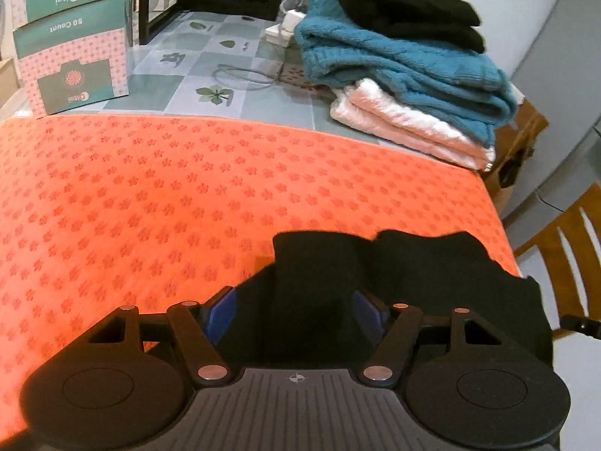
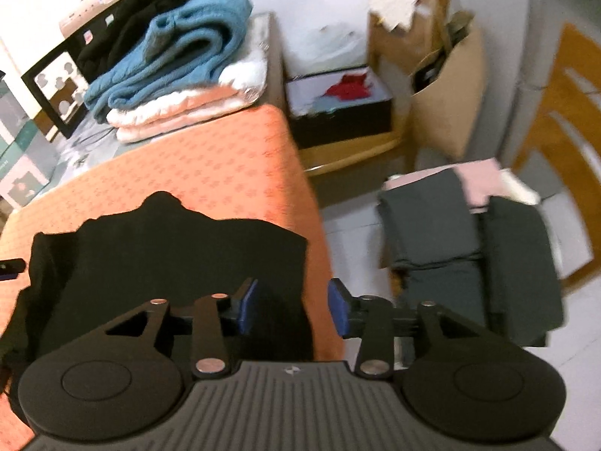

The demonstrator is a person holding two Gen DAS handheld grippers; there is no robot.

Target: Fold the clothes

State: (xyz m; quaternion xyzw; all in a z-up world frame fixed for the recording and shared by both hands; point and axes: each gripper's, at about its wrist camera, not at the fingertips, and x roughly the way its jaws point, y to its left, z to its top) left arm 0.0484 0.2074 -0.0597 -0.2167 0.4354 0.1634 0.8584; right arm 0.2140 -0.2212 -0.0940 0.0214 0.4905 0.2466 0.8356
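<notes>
The black garment (image 2: 165,259) lies rumpled on the orange cloth (image 1: 188,195) at the near right corner of the tabletop, its long axis along the near edge. The right gripper (image 2: 293,306) is parted, nothing pinched, straddling the garment's right edge at the table's right side. The left gripper (image 1: 296,308) is wide apart over the garment's left part, gripping nothing. At the far right edge sits a folded stack (image 1: 405,64).

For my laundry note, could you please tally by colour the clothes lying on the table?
Black: 2, one on top of the folded stack, one spread on the orange cloth
Teal: 1 sweater
Pale pink: 1 at the bottom of the stack
Total: 4
</notes>
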